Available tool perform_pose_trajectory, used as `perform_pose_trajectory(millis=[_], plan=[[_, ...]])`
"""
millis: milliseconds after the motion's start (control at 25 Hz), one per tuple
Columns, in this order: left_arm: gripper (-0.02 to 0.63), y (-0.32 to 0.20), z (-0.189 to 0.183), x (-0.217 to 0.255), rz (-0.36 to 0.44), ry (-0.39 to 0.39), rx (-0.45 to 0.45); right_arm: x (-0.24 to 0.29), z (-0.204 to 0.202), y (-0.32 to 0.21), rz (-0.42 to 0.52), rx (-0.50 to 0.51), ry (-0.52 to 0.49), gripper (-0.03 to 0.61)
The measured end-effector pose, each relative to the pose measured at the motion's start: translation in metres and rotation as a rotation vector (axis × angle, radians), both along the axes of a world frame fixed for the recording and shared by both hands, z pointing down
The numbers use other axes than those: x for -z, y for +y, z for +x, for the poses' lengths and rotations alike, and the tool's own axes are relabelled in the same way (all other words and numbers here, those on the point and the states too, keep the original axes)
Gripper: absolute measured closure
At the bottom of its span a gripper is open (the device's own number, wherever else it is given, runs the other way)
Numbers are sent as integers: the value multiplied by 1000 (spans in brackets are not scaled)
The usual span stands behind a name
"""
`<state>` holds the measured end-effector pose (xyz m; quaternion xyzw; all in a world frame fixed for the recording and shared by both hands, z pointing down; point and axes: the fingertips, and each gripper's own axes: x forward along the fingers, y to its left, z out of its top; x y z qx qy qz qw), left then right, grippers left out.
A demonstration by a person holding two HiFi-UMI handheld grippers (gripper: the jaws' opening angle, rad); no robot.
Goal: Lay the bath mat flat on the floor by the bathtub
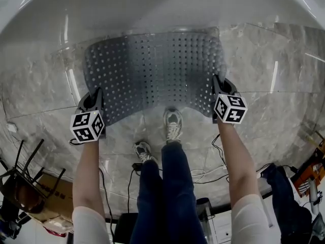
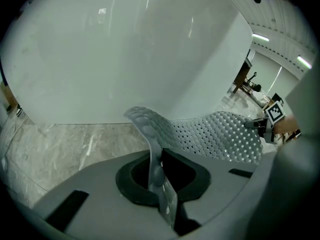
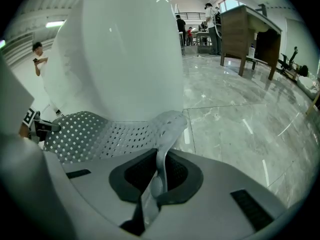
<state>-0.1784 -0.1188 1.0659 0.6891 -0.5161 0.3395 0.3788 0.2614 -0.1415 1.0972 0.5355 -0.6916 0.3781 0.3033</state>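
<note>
A grey perforated bath mat [image 1: 155,70] hangs stretched between my two grippers above the marble floor, right in front of the white bathtub [image 1: 152,4]. My left gripper [image 1: 95,101] is shut on the mat's near left corner, and my right gripper [image 1: 219,88] is shut on its near right corner. In the left gripper view the mat's edge [image 2: 159,164] stands pinched between the jaws, and the mat curves off to the right. The right gripper view shows the other edge [image 3: 159,169] clamped the same way, with the mat [image 3: 95,134] sagging to the left against the tub [image 3: 120,49].
The person's two shoes [image 1: 172,125] stand on the floor just behind the mat. Cables [image 1: 203,174] trail over the tiles behind the feet. A black folding chair [image 1: 23,177] stands at the left, bags [image 1: 284,197] at the right. A wooden desk [image 3: 247,31] stands far off.
</note>
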Motion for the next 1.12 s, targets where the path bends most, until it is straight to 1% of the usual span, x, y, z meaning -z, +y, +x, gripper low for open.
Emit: perform_pose_trajectory(millis=[160,400,600,920,1120], plan=[[571,4,-9,-12,-10,-22,7,-13,5,3,-9,-3,21,540],[571,-3,-12,-30,-3,-55,-21,-33,16,4,-24,-16,49,540],[571,-5,-17,-42,-2,-82,-21,-47,23,8,-37,-34,68,540],[571,-3,-25,-63,-26,-115,6,-69,31,8,-46,-11,124,540],[571,1,-29,-75,-46,-114,19,-79,36,6,-52,-2,162,540]])
